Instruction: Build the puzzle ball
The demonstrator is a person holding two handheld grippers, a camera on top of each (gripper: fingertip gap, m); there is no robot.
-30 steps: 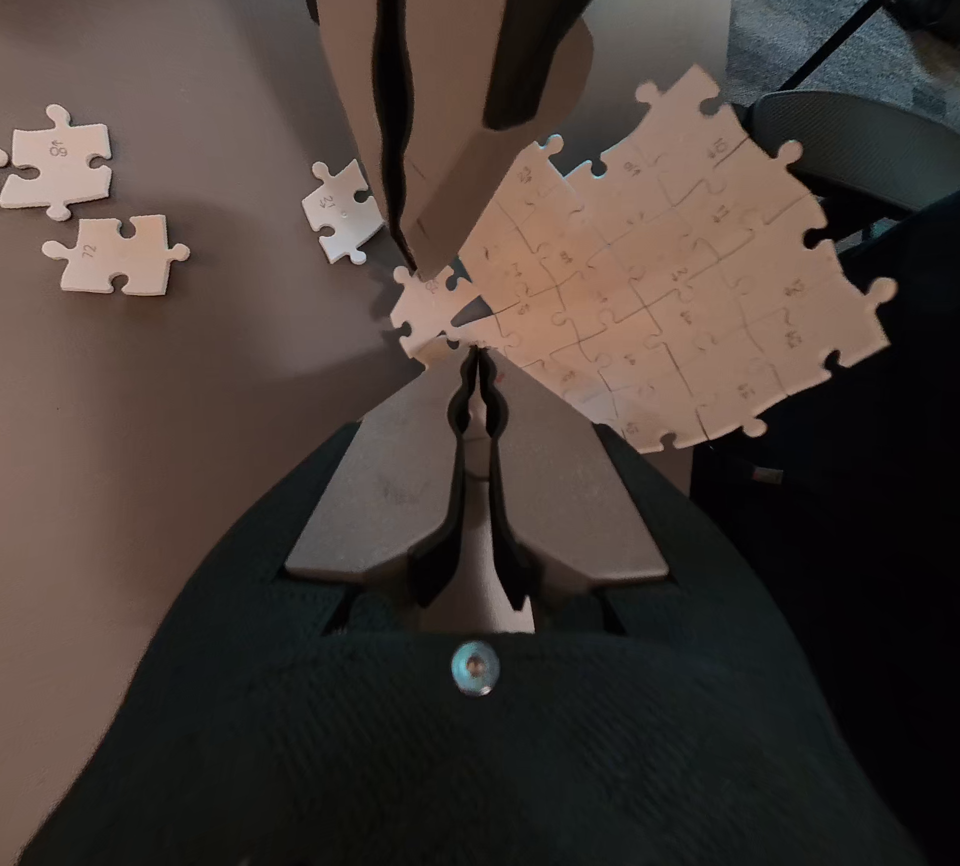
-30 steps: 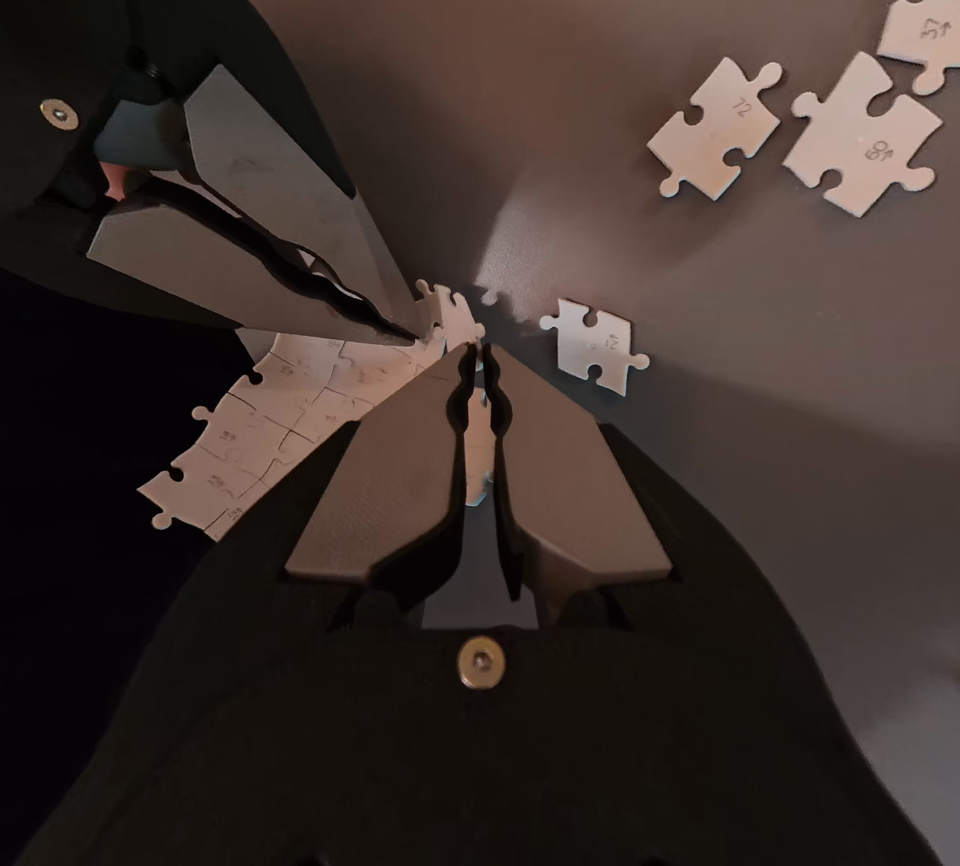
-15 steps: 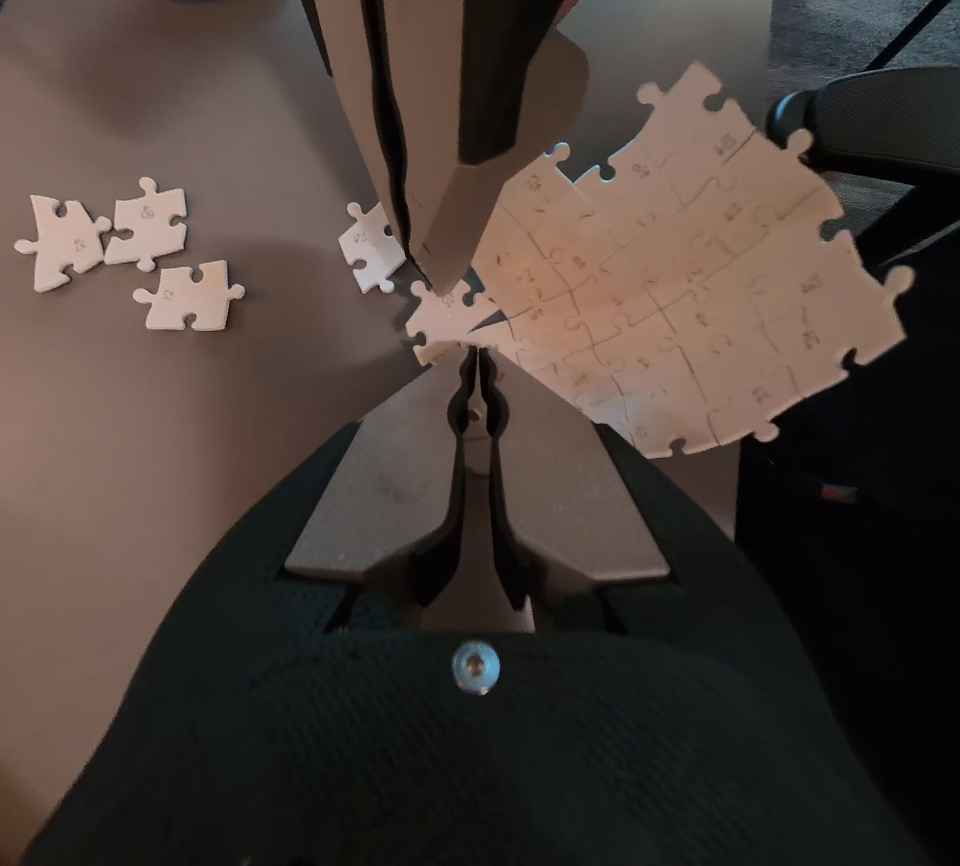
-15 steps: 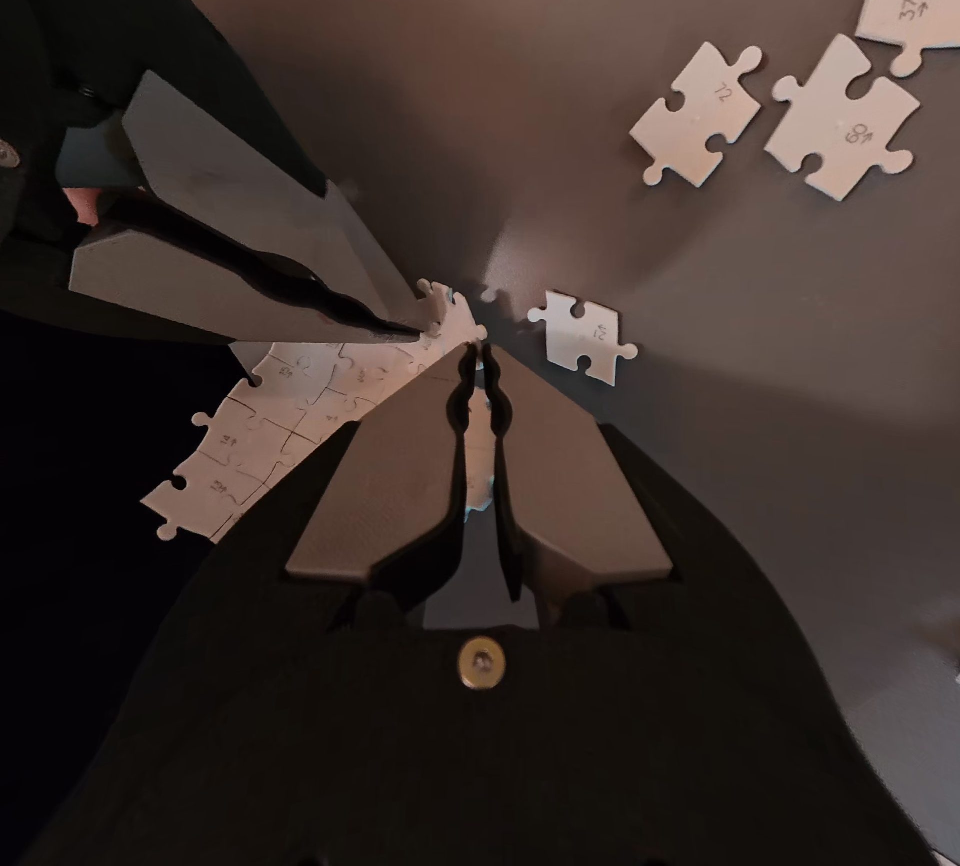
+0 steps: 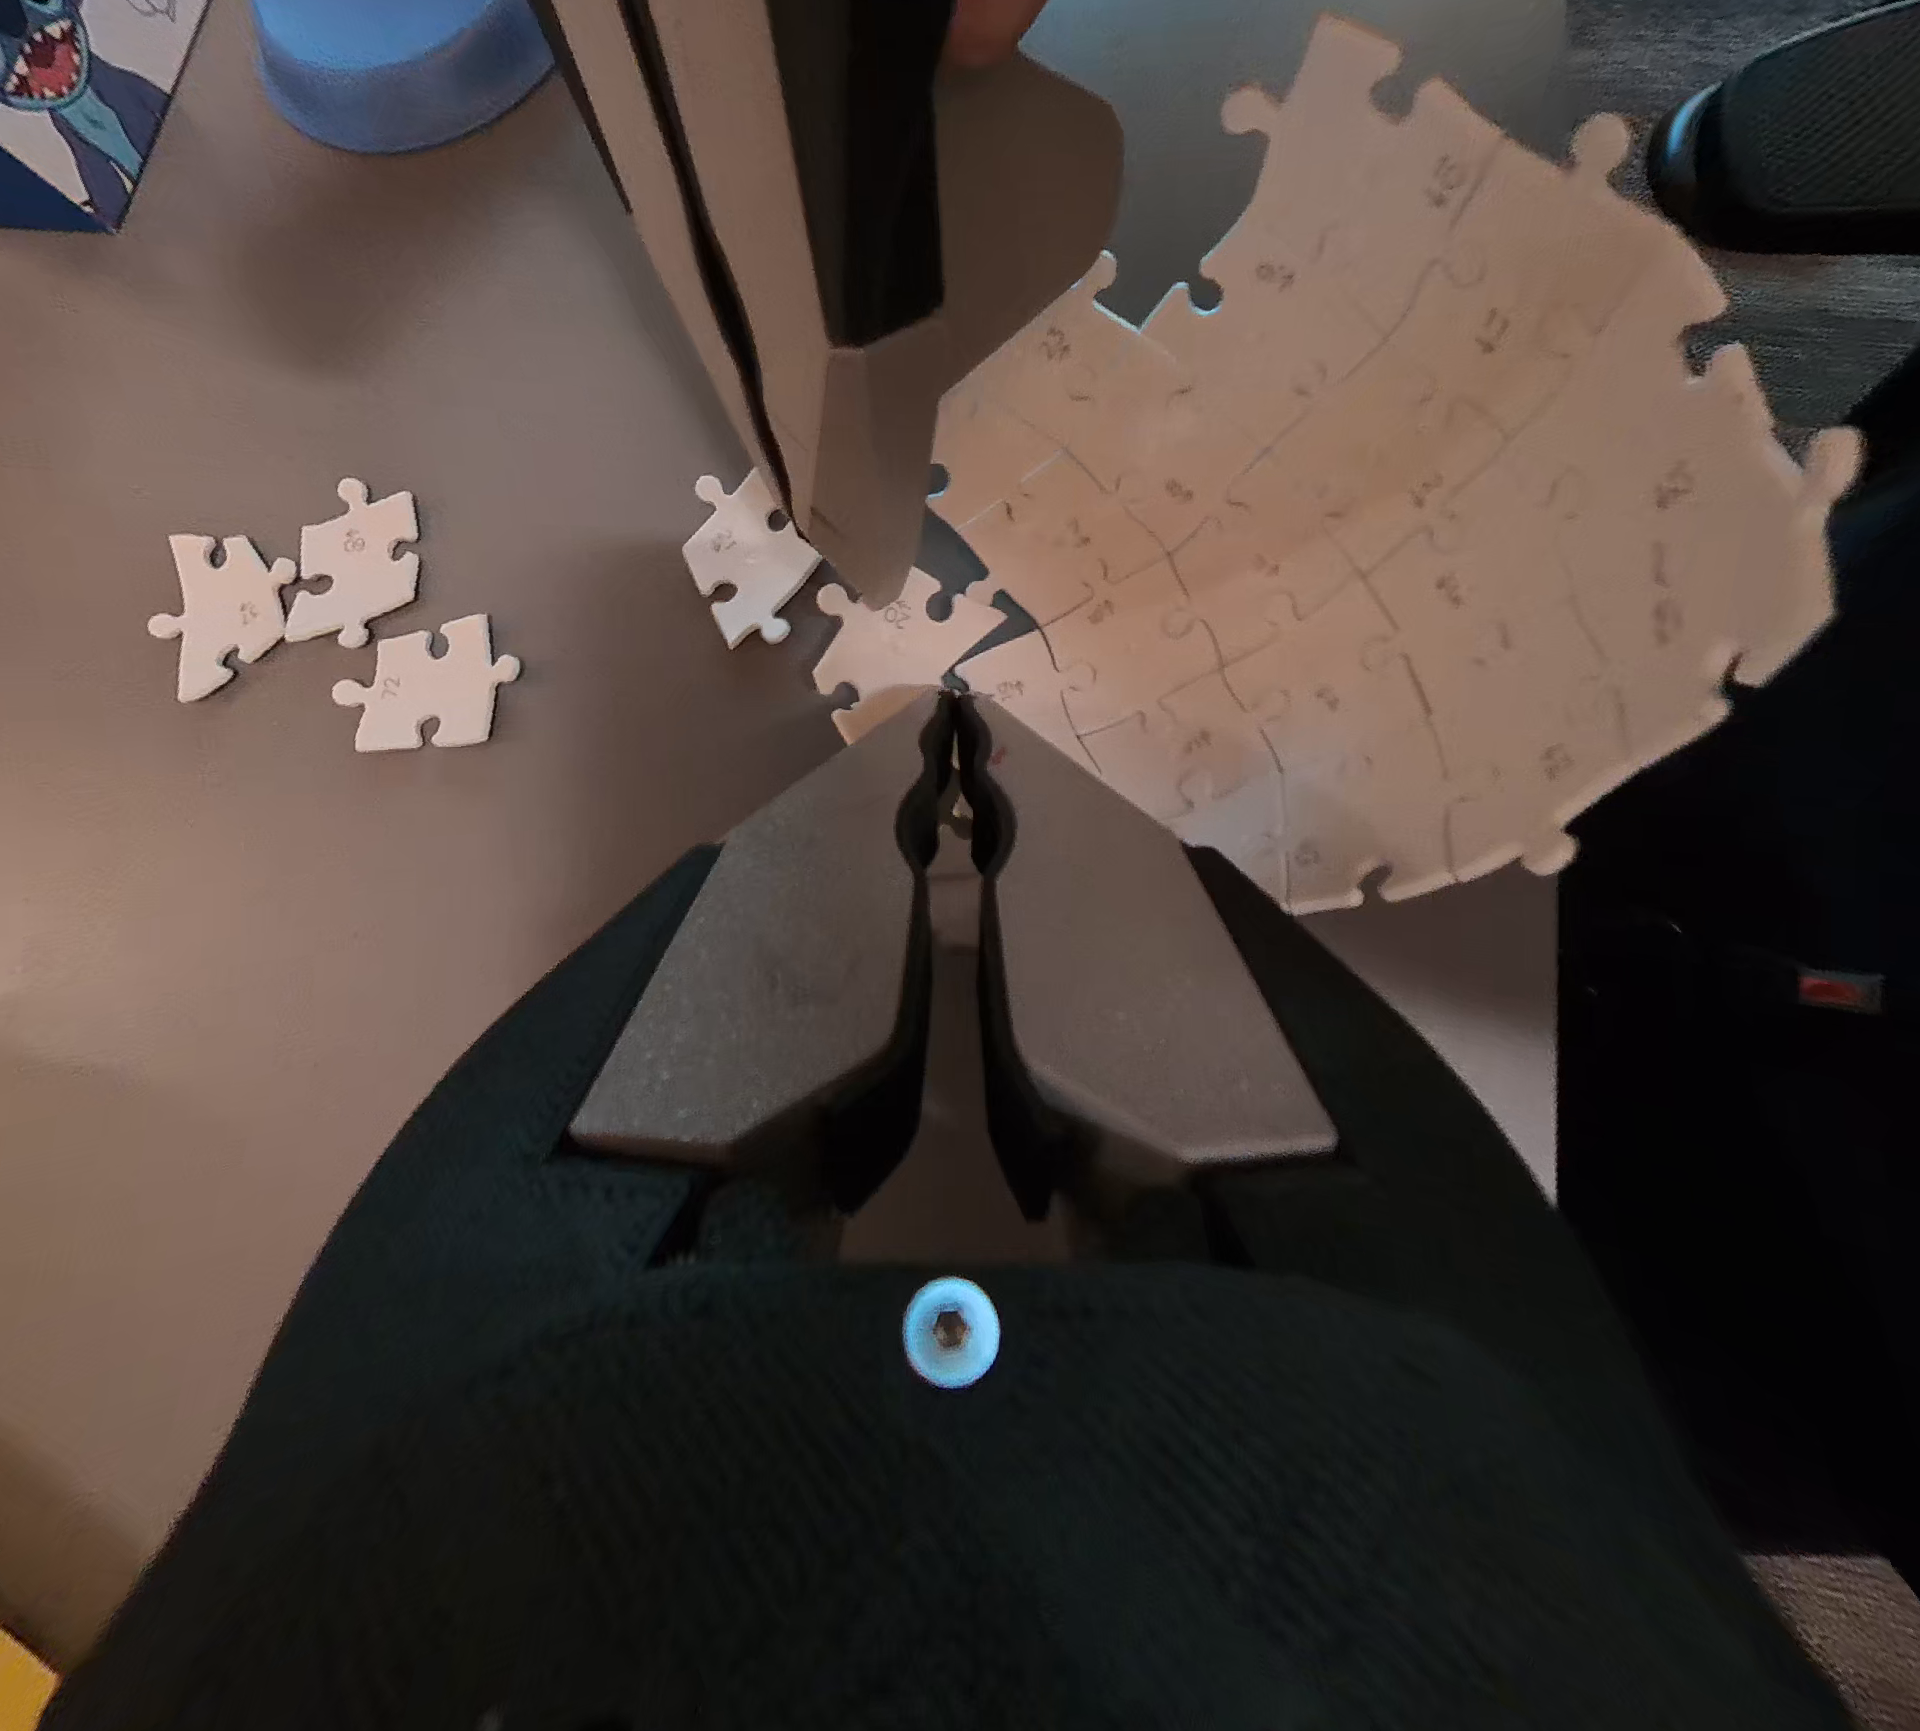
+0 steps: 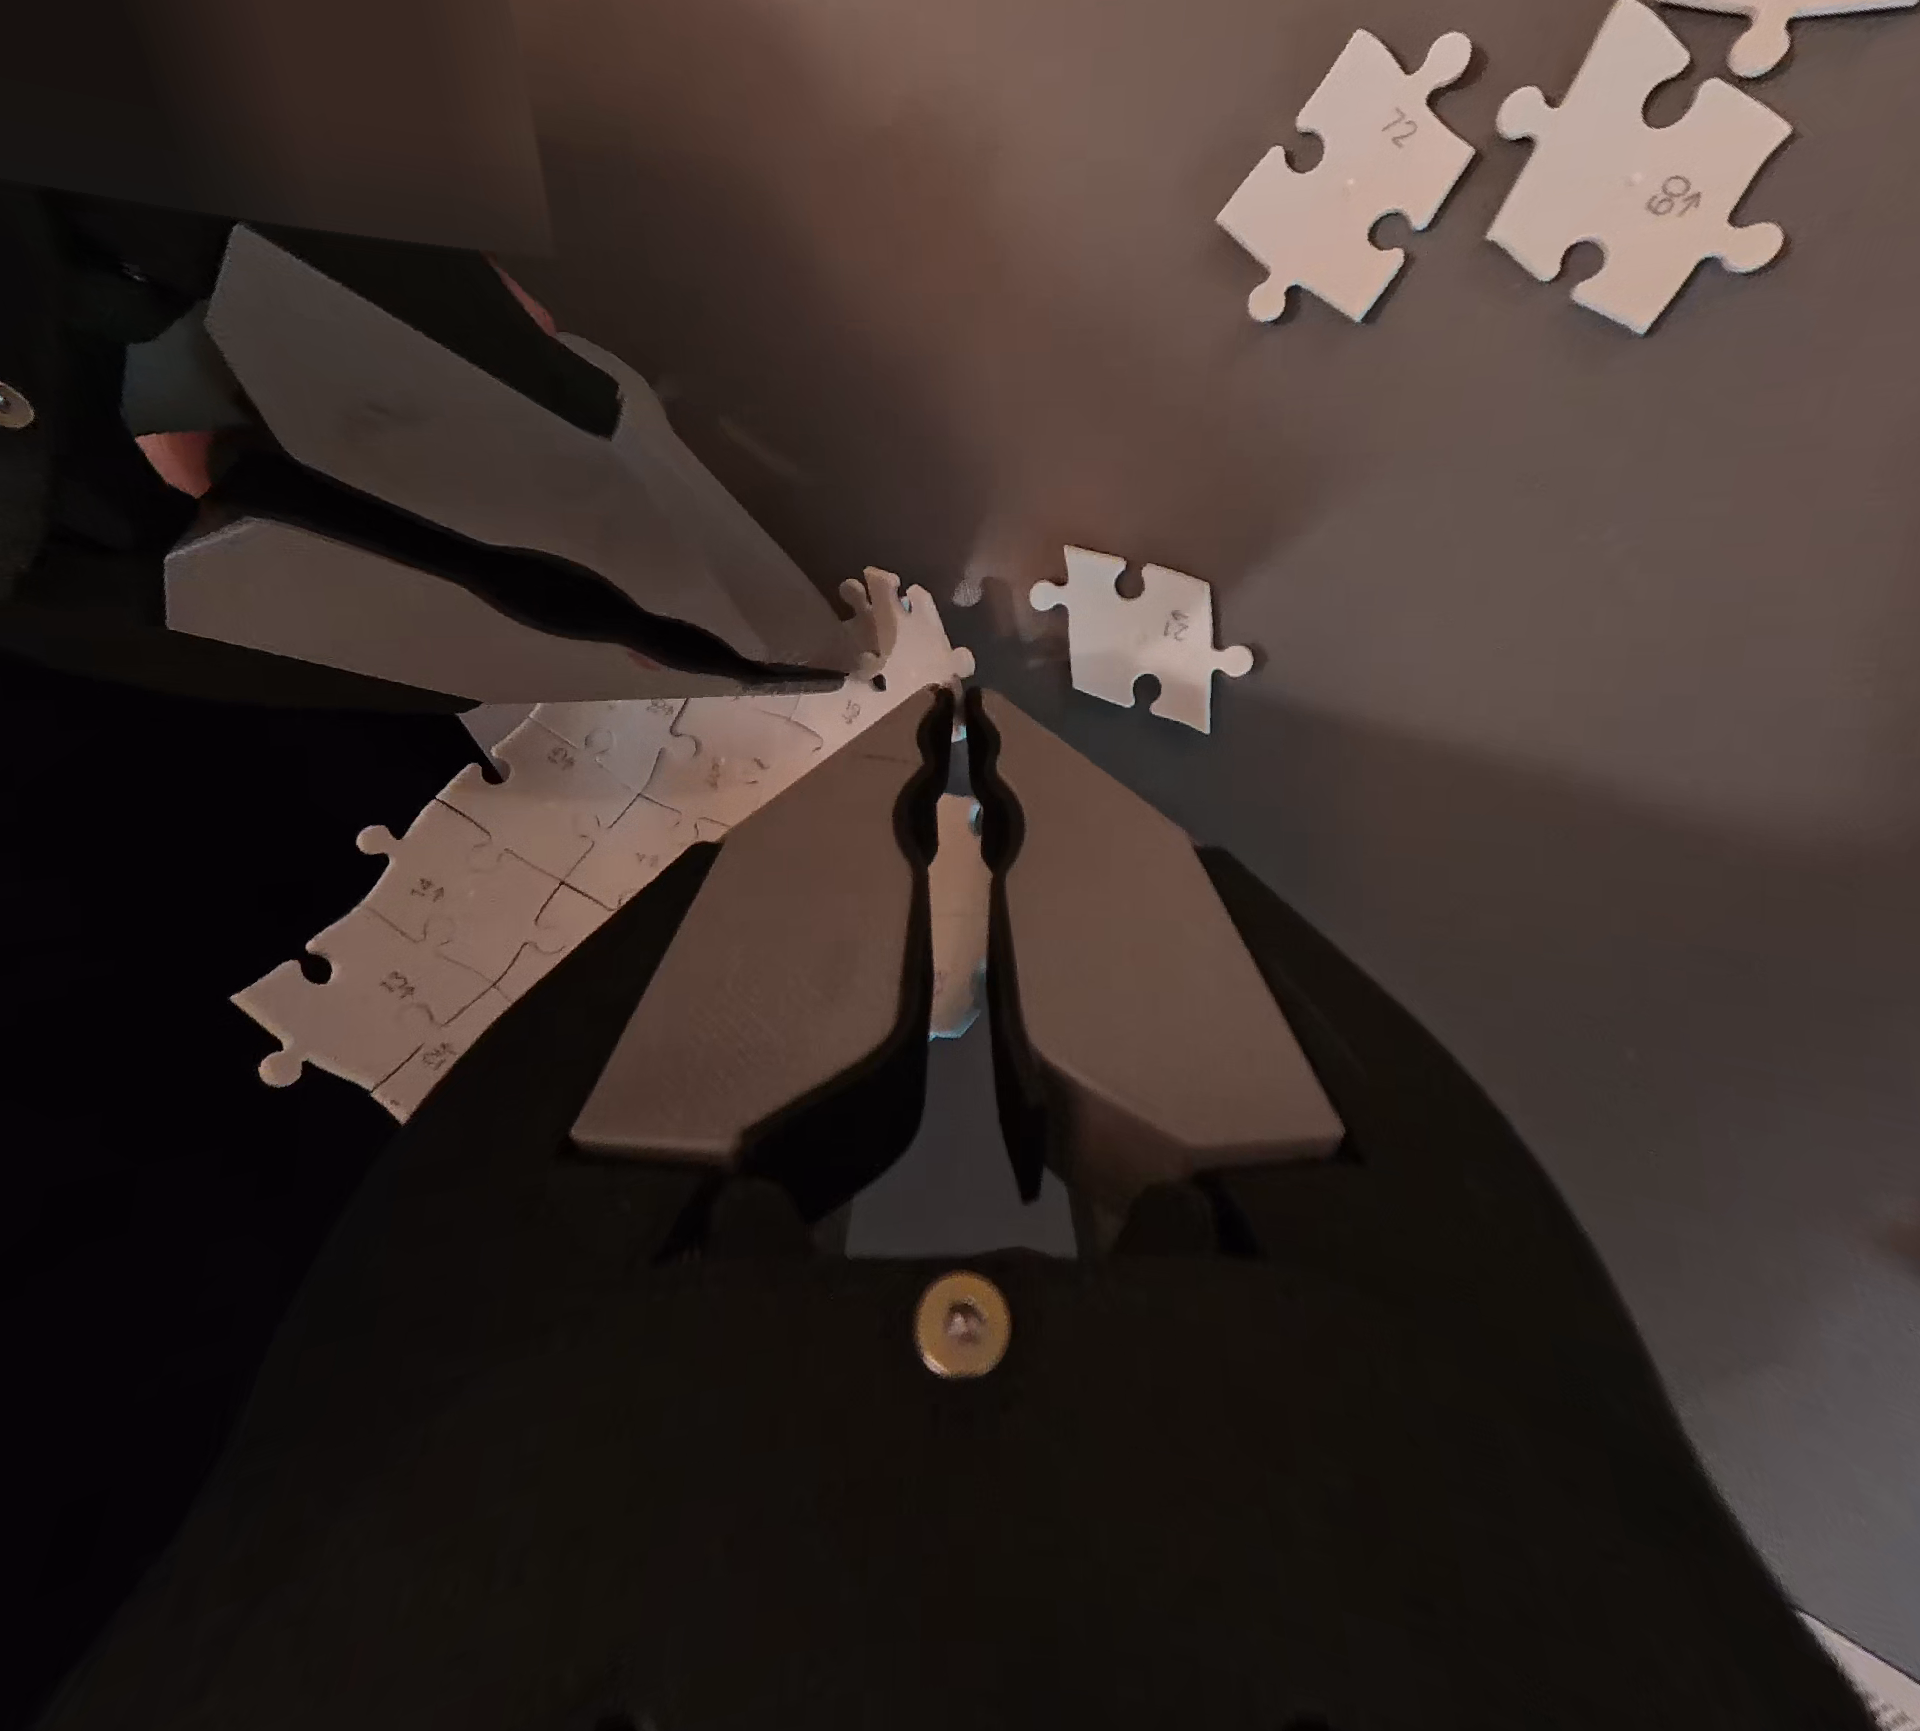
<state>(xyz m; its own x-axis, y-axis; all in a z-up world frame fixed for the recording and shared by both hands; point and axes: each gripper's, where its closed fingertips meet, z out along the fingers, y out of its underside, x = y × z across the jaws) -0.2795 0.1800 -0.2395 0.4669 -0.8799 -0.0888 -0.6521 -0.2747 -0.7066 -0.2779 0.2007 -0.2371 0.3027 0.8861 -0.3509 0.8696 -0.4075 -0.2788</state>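
- The left claw [image 5: 956, 694] is closed, its tips pinching the near corner of the assembled puzzle sheet [image 5: 1403, 538], a curved white panel of joined pieces that fans out to the right, past the tabletop [image 5: 260, 902] edge.
- The right claw [image 6: 958, 692] is closed too, clamped on a single white puzzle piece [image 5: 902, 642] at the sheet's corner, just beyond the left claw's tips; a narrow dark gap shows between that piece and the sheet.
- In the left wrist view the right claw comes down from above, its tips on that piece.
- One loose piece [image 6: 1143, 637] lies on the tabletop just beside the held piece.
- Three more loose pieces [image 5: 332, 616] lie clustered farther left, two of them touching.
- A blue round base [image 5: 395, 60] and a cartoon picture card [image 5: 73, 40] sit at the far left of the tabletop.
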